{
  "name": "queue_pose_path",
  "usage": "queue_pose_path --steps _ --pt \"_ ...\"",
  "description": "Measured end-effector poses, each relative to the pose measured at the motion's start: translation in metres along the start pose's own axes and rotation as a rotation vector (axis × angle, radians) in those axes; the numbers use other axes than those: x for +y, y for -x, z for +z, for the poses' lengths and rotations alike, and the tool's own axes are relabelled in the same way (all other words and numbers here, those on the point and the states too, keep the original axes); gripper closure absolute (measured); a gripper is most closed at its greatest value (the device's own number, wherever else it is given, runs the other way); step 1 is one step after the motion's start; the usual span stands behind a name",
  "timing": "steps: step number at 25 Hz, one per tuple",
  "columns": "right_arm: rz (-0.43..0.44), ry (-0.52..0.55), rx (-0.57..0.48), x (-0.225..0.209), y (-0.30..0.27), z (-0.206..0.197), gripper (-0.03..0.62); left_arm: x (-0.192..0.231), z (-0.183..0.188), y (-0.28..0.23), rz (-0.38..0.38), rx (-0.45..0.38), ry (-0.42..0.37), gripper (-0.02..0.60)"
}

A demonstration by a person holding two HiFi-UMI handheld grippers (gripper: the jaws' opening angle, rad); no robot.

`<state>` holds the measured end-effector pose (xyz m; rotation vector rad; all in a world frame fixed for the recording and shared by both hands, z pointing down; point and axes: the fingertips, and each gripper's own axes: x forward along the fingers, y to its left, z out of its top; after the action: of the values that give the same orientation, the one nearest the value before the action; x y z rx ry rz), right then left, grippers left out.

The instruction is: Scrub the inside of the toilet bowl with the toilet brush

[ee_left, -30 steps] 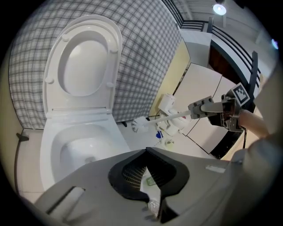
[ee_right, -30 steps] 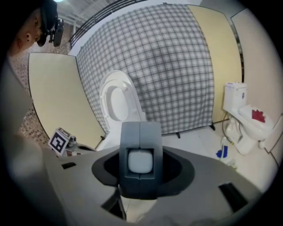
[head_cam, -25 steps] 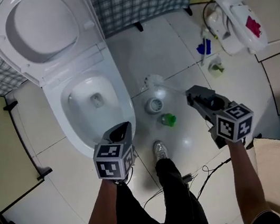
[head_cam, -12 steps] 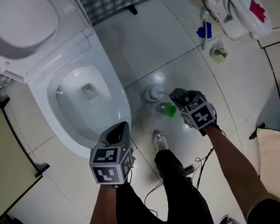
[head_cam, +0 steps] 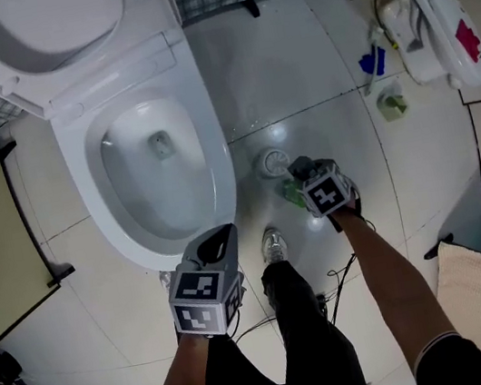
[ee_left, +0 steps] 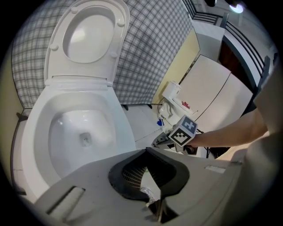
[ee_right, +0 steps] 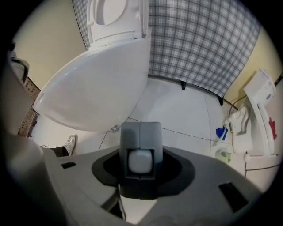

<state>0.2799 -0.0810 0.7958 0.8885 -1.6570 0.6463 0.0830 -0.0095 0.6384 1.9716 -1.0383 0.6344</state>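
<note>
The white toilet point(head_cam: 225, 180) stands at upper left with lid and seat raised and its bowl point(ee_left: 40, 114) bare. My left gripper point(head_cam: 216, 235) hovers over the bowl's front rim, its jaws slightly apart with nothing between them point(ee_left: 148, 183). My right gripper point(head_cam: 297, 170) is low over the floor beside the round brush holder point(head_cam: 270, 163). Its grey jaws point(ee_right: 140, 132) are shut on the white end of the toilet brush handle point(ee_right: 140, 161). The brush head is hidden. A small green object point(head_cam: 289, 195) lies partly under that gripper.
The person's shoe point(head_cam: 273, 246) and a floor cable point(head_cam: 339, 280) lie between my arms. At upper right are a white device with a red label point(head_cam: 435, 14), a blue item point(head_cam: 372, 62) and a small pot point(head_cam: 391, 103). A plaid wall is behind, with yellow panels left.
My right gripper has come down and left to the brush holder. The white brush head seen above the floor a second ago no longer shows. The left gripper has hardly moved.
</note>
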Motion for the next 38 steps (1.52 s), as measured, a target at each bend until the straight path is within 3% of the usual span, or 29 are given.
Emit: queue_pose_path --steps 9,13,16,20,24,25,26,28,31,38 --pt "-0.011 -0.032 -0.004 -0.002 -0.021 0.012 0.395 0.007 0.005 -0.004 0.019 -0.049 0.052 0.574" --pt "-0.029 -0.083 -0.012 -0.010 -0.014 0.003 0.320 0.014 0.017 0.002 0.020 -0.064 0.039 0.574" --pt "0.005 -0.112 -0.097 -0.004 0.022 0.011 0.244 0.014 0.024 0.010 0.017 -0.070 0.028 0.574" --pt "-0.004 -0.110 -0.266 0.000 0.111 0.040 0.244 0.006 0.046 0.033 0.003 -0.105 0.022 0.574" --pt "0.040 -0.096 -0.473 0.027 0.215 0.091 0.247 -0.011 0.087 0.077 -0.016 -0.175 -0.003 0.574" --pt "0.041 -0.074 -0.520 0.036 0.242 0.105 0.285 -0.015 0.099 0.091 -0.017 -0.205 -0.011 0.574" --pt "0.033 -0.049 -0.562 0.045 0.268 0.121 0.370 -0.020 0.113 0.108 -0.015 -0.240 -0.024 0.574" --pt "0.029 -0.015 -0.649 0.061 0.317 0.158 0.481 -0.029 0.150 0.146 -0.002 -0.319 -0.070 0.575" --pt "0.069 0.046 -0.786 0.092 0.376 0.215 0.594 -0.031 0.198 0.197 0.019 -0.415 -0.117 0.575" --pt "0.240 0.153 -0.949 0.182 0.488 0.282 0.588 -0.040 0.240 0.301 0.046 -0.520 -0.119 0.575"
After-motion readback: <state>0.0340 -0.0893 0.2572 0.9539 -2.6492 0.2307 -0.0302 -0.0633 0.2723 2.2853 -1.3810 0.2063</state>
